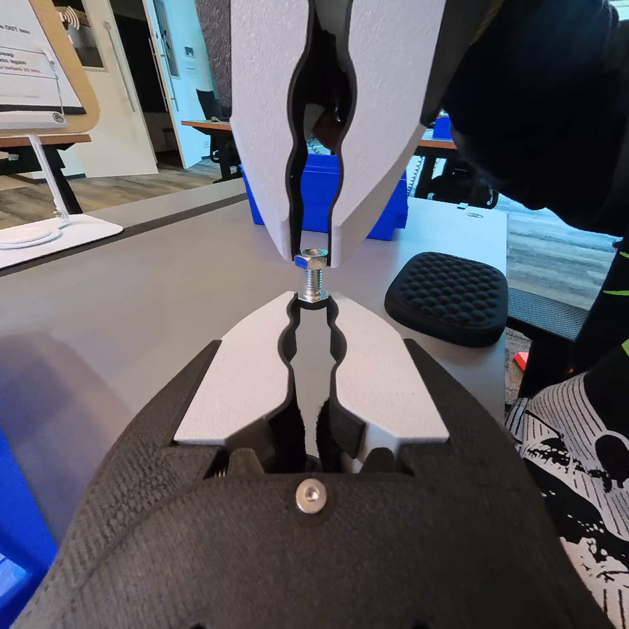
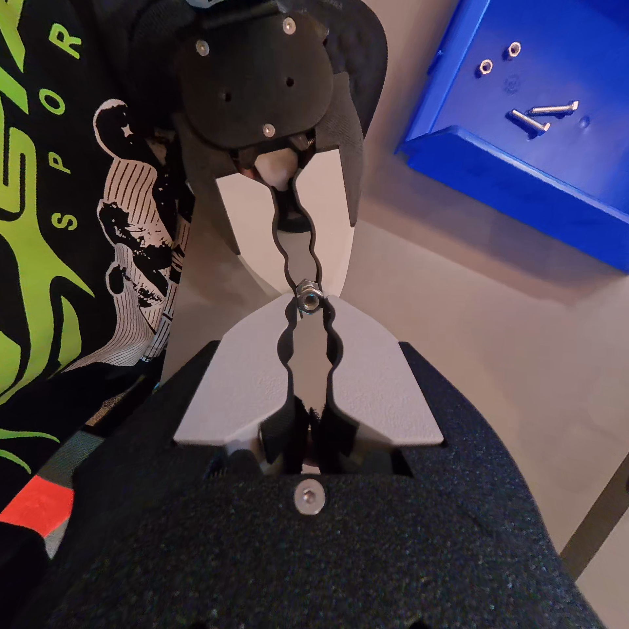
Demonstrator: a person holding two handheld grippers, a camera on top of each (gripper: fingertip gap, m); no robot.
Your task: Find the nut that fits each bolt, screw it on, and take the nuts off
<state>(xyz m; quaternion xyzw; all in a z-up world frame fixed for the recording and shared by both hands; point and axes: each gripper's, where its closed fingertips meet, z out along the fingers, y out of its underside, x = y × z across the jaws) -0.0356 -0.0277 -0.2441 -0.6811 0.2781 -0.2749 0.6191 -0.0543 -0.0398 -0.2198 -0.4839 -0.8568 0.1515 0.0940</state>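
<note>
A silver bolt [image 1: 312,280] stands upright between my two grippers above the grey table [image 1: 170,289]. My left gripper [image 1: 312,302] comes up from below and is shut on the bolt's hex head [image 1: 312,299]. My right gripper [image 1: 310,261] comes down from above and is shut on a silver nut [image 1: 310,259] at the threaded tip. In the right wrist view, the right gripper [image 2: 308,303] holds the nut [image 2: 308,301] with its hole facing the camera. The left gripper [image 2: 304,284] sits just behind it. Most of the thread is bare between nut and head.
A blue bin [image 2: 510,190] at the upper right holds two bolts [image 2: 529,124] and two nuts [image 2: 485,66]. Another blue bin [image 1: 316,197] stands behind the grippers. A black dimpled pad [image 1: 449,296] lies to the right. A white stand base [image 1: 51,235] sits far left. A person's patterned clothing [image 2: 51,204] is close by. The tips of both grippers are at nearly the same place.
</note>
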